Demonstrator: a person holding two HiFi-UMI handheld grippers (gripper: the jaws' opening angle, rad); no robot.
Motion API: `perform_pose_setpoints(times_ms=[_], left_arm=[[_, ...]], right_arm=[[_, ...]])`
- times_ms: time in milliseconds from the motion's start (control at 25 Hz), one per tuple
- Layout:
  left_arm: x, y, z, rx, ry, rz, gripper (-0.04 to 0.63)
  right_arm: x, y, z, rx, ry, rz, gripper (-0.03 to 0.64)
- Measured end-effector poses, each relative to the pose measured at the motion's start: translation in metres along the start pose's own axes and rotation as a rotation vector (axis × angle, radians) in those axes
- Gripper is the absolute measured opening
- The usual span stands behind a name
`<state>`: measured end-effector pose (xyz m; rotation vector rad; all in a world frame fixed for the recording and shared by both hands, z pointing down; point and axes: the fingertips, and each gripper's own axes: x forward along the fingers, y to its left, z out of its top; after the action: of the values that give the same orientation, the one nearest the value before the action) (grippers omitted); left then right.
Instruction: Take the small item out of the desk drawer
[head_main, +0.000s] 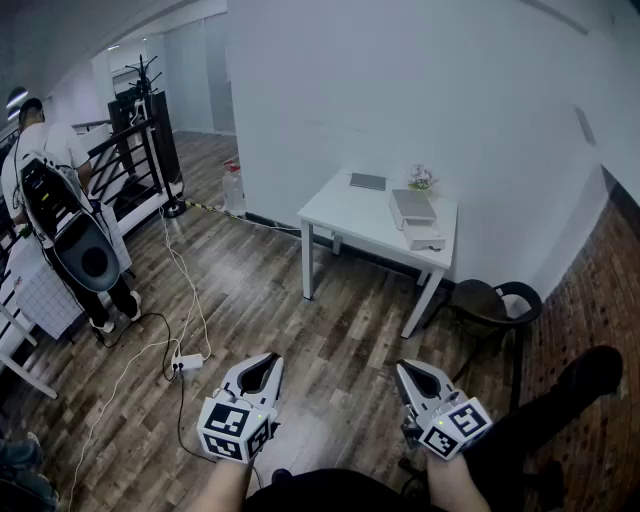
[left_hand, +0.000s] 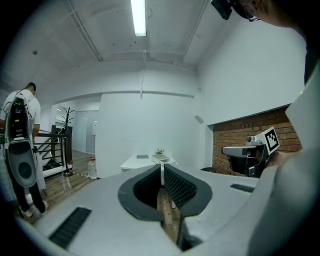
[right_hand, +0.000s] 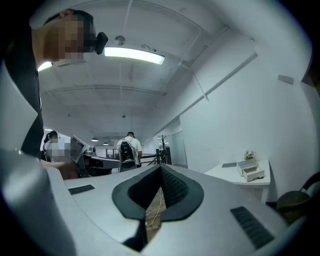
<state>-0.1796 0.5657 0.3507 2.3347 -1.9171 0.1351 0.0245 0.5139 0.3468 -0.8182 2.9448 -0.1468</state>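
Standing at the right end of the white desk (head_main: 350, 215), at about 1 o'clock from the centre of the head view, a white drawer unit (head_main: 412, 207) is noted, with a smaller white box (head_main: 424, 239) touching its near side. Whether that box is a pulled-out drawer cannot be told, and the small item itself cannot be made out from here. A small potted plant (head_main: 421, 178) is seen at 12 o'clock of the unit and a dark flat pad (head_main: 367, 181) at its 10 o'clock, both against the wall. A black chair (head_main: 497, 303) is placed at 4 o'clock of the desk. Both grippers are held well apart from the desk, low over the wooden floor (head_main: 330, 340): the left gripper (head_main: 264, 360) at 6 o'clock and the right gripper (head_main: 406, 370) at 5 o'clock, each with its jaws brought together on nothing. A power strip (head_main: 186, 363) is seen at 9 o'clock of the left gripper, and a person (head_main: 45, 150) farther off at 10 o'clock.
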Motion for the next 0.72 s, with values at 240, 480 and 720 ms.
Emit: perform_pose_setpoints(times_ms=[240, 480, 720], left_arm=[[-0.009, -0.003, -0.020, -0.019, 0.021, -0.008, 0.011], [-0.009, 0.011, -0.018, -0.043, 0.028, -0.016, 0.011], [-0.017, 0.035, -0.014, -0.048, 0.019, -0.022, 0.011]], right_arm=[[0.007, 0.024, 0.000, 0.020, -0.014, 0.036, 0.003], [0.017, 0.034, -0.005, 0.035, 0.006, 0.047, 0.003], [0.039, 0.051, -0.016, 0.040, 0.033, 0.048, 0.004]])
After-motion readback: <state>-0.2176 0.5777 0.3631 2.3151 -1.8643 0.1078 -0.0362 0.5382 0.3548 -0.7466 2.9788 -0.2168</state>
